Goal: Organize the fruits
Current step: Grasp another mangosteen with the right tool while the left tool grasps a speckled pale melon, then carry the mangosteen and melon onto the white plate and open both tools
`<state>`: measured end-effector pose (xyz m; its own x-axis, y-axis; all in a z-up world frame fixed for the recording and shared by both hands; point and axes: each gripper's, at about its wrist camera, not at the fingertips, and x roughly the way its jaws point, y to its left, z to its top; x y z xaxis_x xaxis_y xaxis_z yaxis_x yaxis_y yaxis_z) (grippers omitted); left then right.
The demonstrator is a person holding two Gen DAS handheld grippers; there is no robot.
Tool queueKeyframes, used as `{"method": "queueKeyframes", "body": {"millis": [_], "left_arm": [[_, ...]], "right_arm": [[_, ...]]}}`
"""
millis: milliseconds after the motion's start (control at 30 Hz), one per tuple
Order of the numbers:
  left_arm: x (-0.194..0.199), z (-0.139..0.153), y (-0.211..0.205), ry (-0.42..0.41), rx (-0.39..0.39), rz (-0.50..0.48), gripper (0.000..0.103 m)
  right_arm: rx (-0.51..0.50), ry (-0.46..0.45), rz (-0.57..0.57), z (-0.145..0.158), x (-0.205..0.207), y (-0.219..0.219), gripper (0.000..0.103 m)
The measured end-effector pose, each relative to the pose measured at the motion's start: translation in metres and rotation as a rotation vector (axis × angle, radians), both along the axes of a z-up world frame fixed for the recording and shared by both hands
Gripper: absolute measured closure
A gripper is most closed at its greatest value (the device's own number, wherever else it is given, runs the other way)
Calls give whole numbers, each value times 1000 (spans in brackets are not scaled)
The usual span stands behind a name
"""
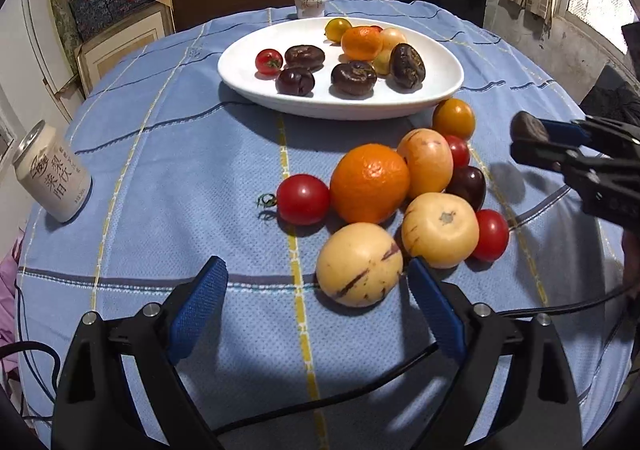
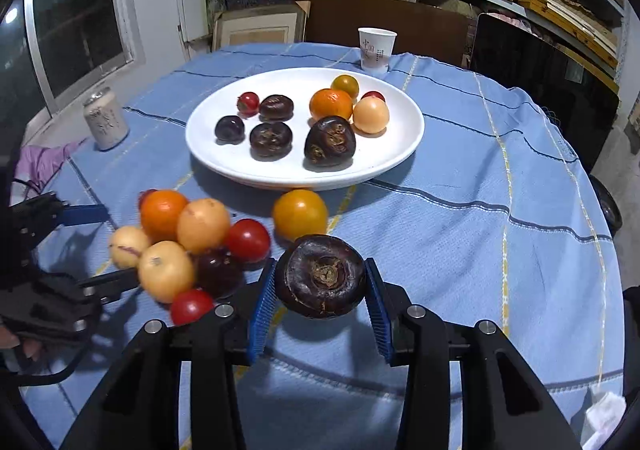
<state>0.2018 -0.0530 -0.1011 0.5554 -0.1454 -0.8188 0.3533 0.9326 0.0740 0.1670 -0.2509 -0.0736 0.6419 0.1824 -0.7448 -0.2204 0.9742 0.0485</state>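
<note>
My right gripper (image 2: pixel 320 288) is clamped on a dark water chestnut (image 2: pixel 320 281), held just above the surface on the near side of the white plate (image 2: pixel 208 153), its blue pads pressing the rounded flanks. My left gripper (image 1: pixel 316 300) hangs apart and empty beside a pale striped melon (image 1: pixel 359 264) in the loose pile near the plate. The risk I see — the chestnut's smooth, curved skin could squirt out before reaching the plate.
</note>
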Motion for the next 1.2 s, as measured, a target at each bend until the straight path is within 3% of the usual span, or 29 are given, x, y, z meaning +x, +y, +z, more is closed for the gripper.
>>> {"method": "queueKeyframes", "body": {"millis": [33,100,167,267,433,567,867,1200], "left_arm": [[1,0,-1,-2,0,-1,15],[1,0,2,-10,-23,0,32],[-1,1,2,1,-39,-19,62],[-10,2,-1,-5,-30,-52,63],[-28,21,13,-25,-145,-81,63],[-39,37,26,-47,-188,-73,63],[-50,50,40,-74,-208,-47,63],[-45,99,35,-170,-239,-68,63]], "right_arm": [[5,-1,-5,1,-2,-1,60],[7,-4,-19,1,-5,-3,60],[12,-11,-29,3,-9,-5,60],[26,-28,-31,9,-18,-7,60],[57,-79,-24,27,-36,-13,60],[68,-107,-37,38,-48,-24,60],[72,-103,-93,38,-52,-42,60],[53,-186,-51,70,-47,-32,60]]}}
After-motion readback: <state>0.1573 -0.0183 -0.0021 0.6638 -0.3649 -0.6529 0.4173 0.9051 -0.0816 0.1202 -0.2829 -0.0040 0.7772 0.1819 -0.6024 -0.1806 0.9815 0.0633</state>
